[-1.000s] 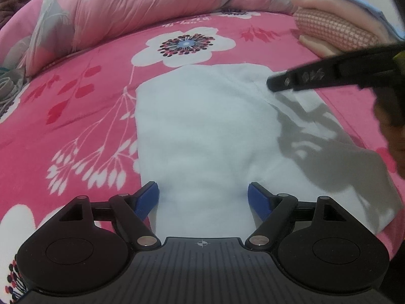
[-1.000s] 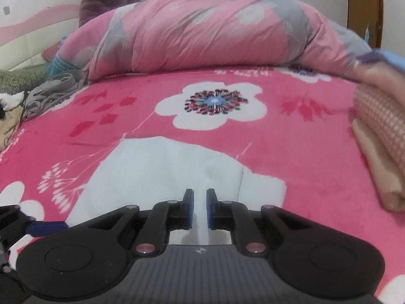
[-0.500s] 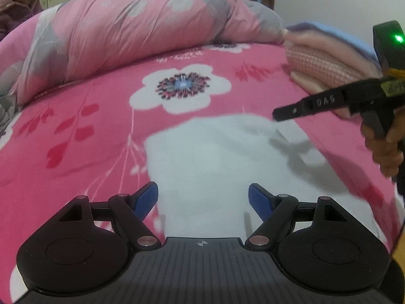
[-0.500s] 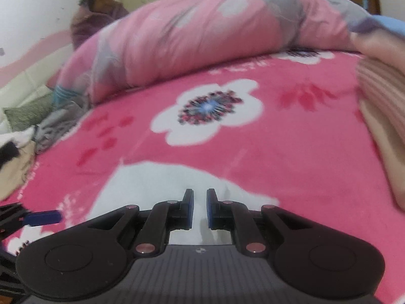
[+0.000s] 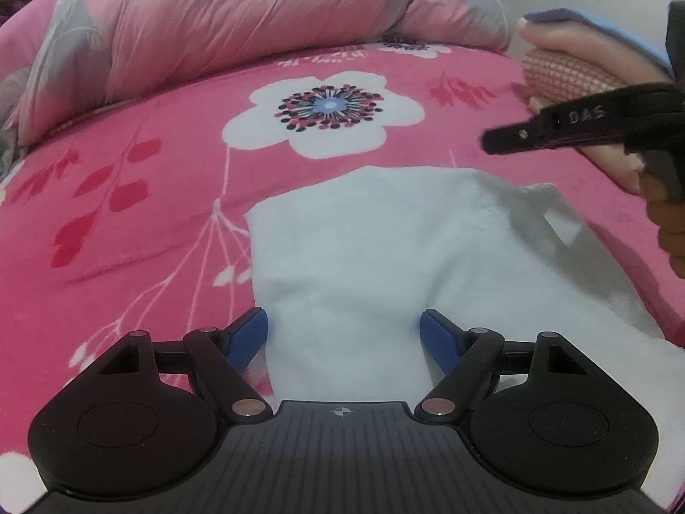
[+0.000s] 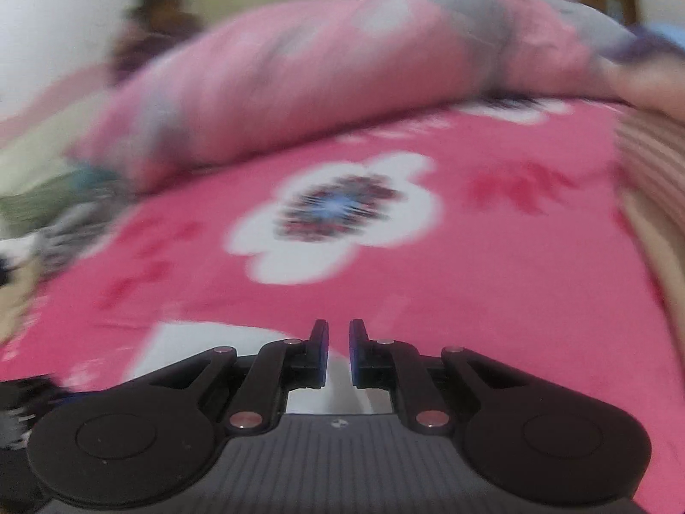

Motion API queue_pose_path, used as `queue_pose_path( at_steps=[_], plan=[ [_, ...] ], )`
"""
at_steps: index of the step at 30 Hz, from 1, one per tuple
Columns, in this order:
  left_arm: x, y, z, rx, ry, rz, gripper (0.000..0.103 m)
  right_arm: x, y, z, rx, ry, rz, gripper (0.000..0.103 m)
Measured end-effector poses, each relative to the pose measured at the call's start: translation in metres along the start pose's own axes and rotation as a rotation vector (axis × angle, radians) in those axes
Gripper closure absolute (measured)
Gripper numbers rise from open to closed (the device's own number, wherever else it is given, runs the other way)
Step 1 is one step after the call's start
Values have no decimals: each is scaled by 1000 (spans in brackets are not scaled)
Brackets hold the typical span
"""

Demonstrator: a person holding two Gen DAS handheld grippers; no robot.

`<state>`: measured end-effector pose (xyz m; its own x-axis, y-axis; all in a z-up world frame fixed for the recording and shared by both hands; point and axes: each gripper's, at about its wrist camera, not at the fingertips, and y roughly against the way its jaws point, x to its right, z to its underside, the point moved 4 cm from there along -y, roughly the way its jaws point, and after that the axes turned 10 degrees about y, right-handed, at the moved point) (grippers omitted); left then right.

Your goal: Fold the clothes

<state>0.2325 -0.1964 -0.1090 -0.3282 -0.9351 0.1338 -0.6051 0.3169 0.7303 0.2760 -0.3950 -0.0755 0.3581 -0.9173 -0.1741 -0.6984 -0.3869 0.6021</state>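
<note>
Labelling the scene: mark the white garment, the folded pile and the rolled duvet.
white garment [image 5: 376,257], left wrist view, middle of the flat cloth
folded pile [image 5: 569,73], left wrist view, checked pink layer
rolled duvet [image 5: 239,13], left wrist view, pink middle of the roll

Left wrist view: close over the white garment [image 5: 385,265], tilted down across the pink floral bedspread [image 5: 128,235] toward the rolled quilt [image 5: 214,21]. Right wrist view: blurred, seemingly shallower, same direction. Shared: big white flower [image 6: 338,218], quilt, garment.

A home bedroom: pink floral bedspread [image 5: 171,222], rolled quilt [image 5: 214,21], stacked folded blankets [image 5: 569,68].
</note>
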Motion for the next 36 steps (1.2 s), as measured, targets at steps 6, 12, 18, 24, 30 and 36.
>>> queue_pose_path(
  at_steps=[6, 12, 18, 24, 30, 36],
  plan=[
    [-4, 3, -1, 14, 15, 0, 24, 7, -36, 11, -118, 39, 78, 97],
    [-12, 22, -8, 99, 47, 14, 24, 22, 10, 9, -12, -57, 94, 95],
    [-5, 20, -14, 100, 101, 48, 25, 13, 6, 36, -85, -51, 40, 96],
    [-6, 31, -9, 109, 87, 32, 25, 32, 52, 46, 35, -168, 145, 95],
    [-9, 62, 4, 132, 73, 34, 25, 5, 113, 69, 94, -180, 43, 95],
    [-7, 90, 44, 92, 111, 62, 25, -11, 160, 107, 159, -296, -11, 94]
  ],
)
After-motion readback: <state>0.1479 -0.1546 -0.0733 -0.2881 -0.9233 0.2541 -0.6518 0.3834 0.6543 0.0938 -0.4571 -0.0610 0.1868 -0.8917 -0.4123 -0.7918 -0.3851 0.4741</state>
